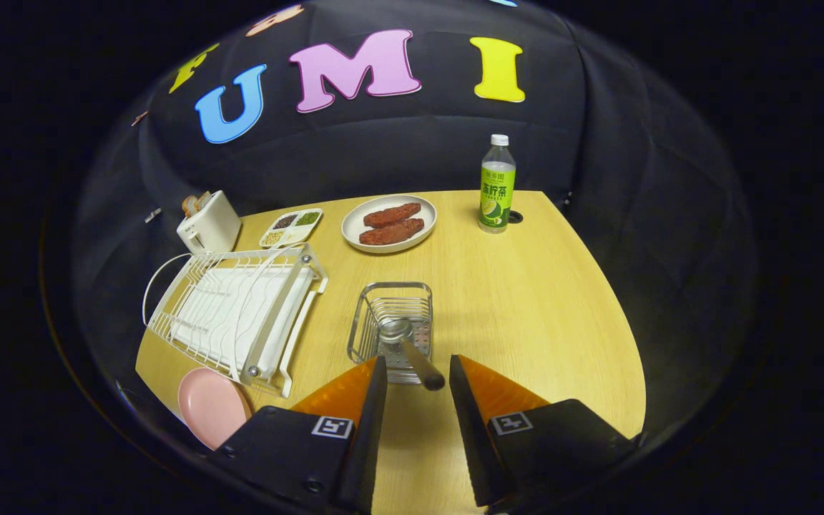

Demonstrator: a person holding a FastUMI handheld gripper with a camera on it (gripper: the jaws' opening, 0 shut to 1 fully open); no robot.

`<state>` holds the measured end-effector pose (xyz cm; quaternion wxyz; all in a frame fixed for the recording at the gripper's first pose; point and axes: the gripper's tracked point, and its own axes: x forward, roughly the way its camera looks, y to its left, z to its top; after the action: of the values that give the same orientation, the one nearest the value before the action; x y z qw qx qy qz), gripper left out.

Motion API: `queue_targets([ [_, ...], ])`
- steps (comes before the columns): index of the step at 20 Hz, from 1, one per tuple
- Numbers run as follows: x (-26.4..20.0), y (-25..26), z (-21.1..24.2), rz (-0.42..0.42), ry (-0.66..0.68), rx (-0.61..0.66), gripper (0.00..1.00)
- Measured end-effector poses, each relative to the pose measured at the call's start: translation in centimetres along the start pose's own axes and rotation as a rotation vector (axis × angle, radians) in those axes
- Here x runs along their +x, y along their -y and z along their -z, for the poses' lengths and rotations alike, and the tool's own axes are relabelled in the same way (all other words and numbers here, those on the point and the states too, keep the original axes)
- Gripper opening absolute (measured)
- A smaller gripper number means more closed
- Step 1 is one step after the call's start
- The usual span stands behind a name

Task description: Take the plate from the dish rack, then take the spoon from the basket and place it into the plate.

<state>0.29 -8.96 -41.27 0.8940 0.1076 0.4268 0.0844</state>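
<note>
Your gripper (418, 372) sits nearest the camera, its two fingers spread apart and holding nothing, with bare wood showing in the gap between them. Just ahead of the fingertips stands a small wire basket (368, 323), and every other place below is given from that basket. Inside it lies the spoon (406, 345), bowl down among the wires and handle slanting up and out over the near rim, so the handle end hangs in the open space between your fingers; neither finger looks to be touching it. That tilt seems to favour you: the handle offers itself to the open jaws, so closing on it looks like the next step. To the left of the basket lies the white dish rack (237, 311), with no plate standing in it. Left of the basket and nearer to you, just past the rack's near corner, a pink plate (210, 406) lies flat on the wooden table (541, 315), which suggests the first half of the job is done and the plate waits there for the spoon. Beyond the basket sit a white dish of reddish food (389, 223), a green-labelled bottle (498, 184), a divided tray (291, 227) and a toaster (209, 222).
</note>
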Motion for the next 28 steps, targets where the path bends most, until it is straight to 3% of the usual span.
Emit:
queue_targets([
  [5, 0.7, -1.2, -0.1, -0.018, -0.022, 0.047, 0.18],
  [7, 0.6, -1.2, -0.2, -0.013, -0.025, 0.046, 0.12],
  [20, -2.0, -1.1, -5.0, 0.027, 0.031, 0.071, 0.1],
  [28, -9.6, -4.5, -10.0, -0.03, 0.116, 0.009, 0.1],
])
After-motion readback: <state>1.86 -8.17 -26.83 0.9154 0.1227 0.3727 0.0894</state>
